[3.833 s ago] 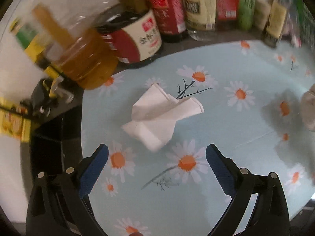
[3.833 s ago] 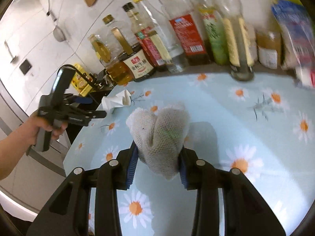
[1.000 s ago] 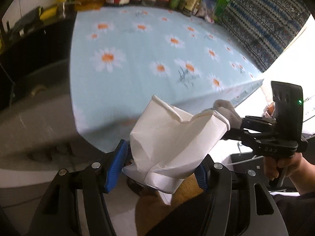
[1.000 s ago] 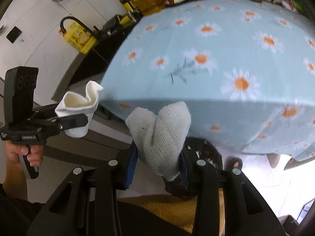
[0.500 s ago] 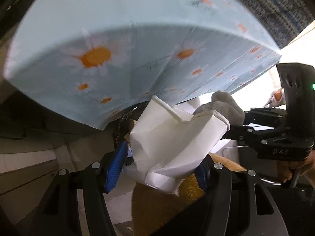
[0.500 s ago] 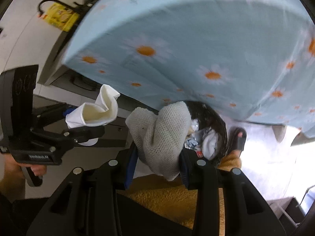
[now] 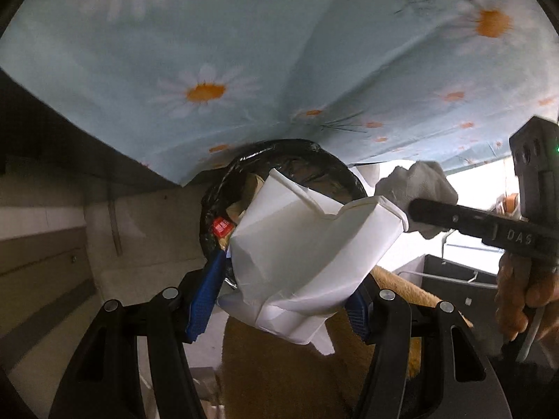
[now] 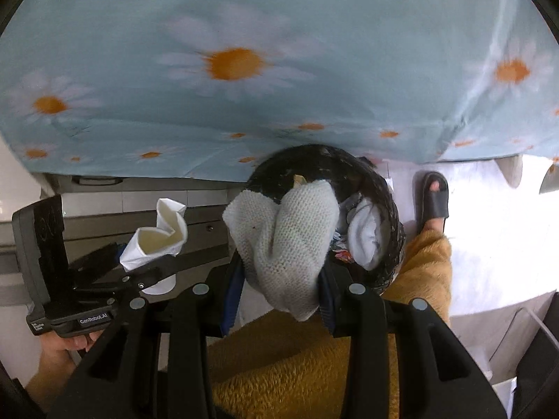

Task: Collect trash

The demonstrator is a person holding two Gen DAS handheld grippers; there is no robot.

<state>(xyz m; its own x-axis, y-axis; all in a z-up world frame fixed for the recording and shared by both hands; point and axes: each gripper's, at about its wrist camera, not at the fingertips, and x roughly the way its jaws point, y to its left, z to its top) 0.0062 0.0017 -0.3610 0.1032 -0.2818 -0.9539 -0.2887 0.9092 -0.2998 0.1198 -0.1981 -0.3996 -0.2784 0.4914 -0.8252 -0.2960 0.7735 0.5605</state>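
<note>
My left gripper (image 7: 279, 296) is shut on a crumpled white paper napkin (image 7: 307, 244), which hangs over the near rim of a black-lined trash bin (image 7: 279, 157). My right gripper (image 8: 279, 289) is shut on a grey knitted cloth (image 8: 283, 241), held just above the same trash bin (image 8: 384, 192) on the floor. In the right wrist view the left gripper (image 8: 146, 265) with its napkin (image 8: 157, 237) sits to the left of the bin. In the left wrist view the right gripper (image 7: 415, 206) reaches in from the right with the cloth (image 7: 415, 181). The bin holds several pieces of rubbish.
A light blue daisy tablecloth (image 8: 279, 70) hangs down over the table edge right above the bin. A person's leg in tan fleece (image 8: 314, 366) and a foot in a black slipper (image 8: 433, 199) stand beside the bin. Grey cabinet fronts (image 7: 45, 272) lie to the left.
Both grippers have dropped from tabletop height to below the table edge, keeping the napkin and the cloth. The trash bin has come into view and grown close beneath them.
</note>
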